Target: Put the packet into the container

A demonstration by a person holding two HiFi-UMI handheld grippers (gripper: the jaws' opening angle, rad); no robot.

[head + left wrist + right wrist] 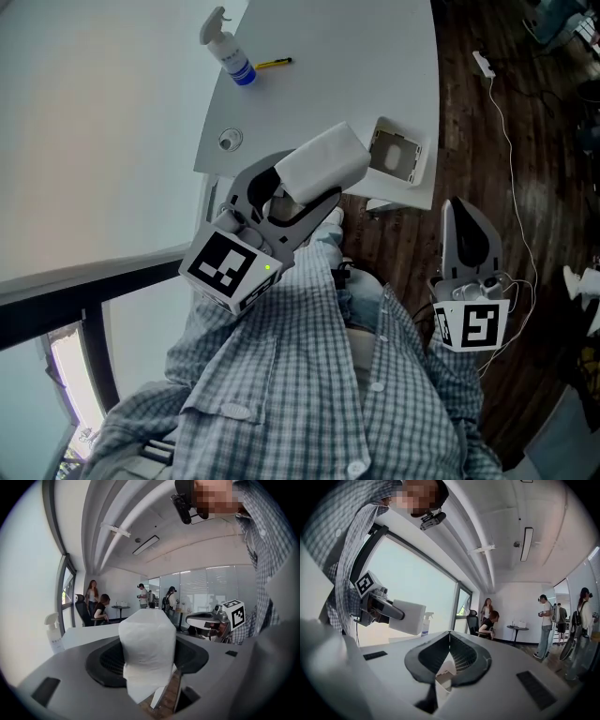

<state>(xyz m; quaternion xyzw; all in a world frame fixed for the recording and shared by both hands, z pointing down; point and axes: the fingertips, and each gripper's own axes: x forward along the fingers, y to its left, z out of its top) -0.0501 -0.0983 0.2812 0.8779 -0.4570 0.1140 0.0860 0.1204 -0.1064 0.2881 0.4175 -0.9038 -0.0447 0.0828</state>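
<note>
The packet (321, 162) is a white, soft block, and my left gripper (302, 194) is shut on it, holding it in the air over the near edge of the white table (309, 103). In the left gripper view the packet (146, 649) fills the gap between the jaws. The container (397, 154), a shallow grey square box, sits on the table's near right corner, just right of the packet. My right gripper (466, 232) hangs over the wooden floor with its jaws together and nothing in them. From the right gripper view the held packet (407, 616) shows at the left.
A spray bottle (231, 54) and a yellow pen (274, 64) lie at the table's far side, and a round cable hole (230, 141) near its left edge. A white cable and power strip (484, 64) lie on the floor at right. Several people stand or sit far across the room.
</note>
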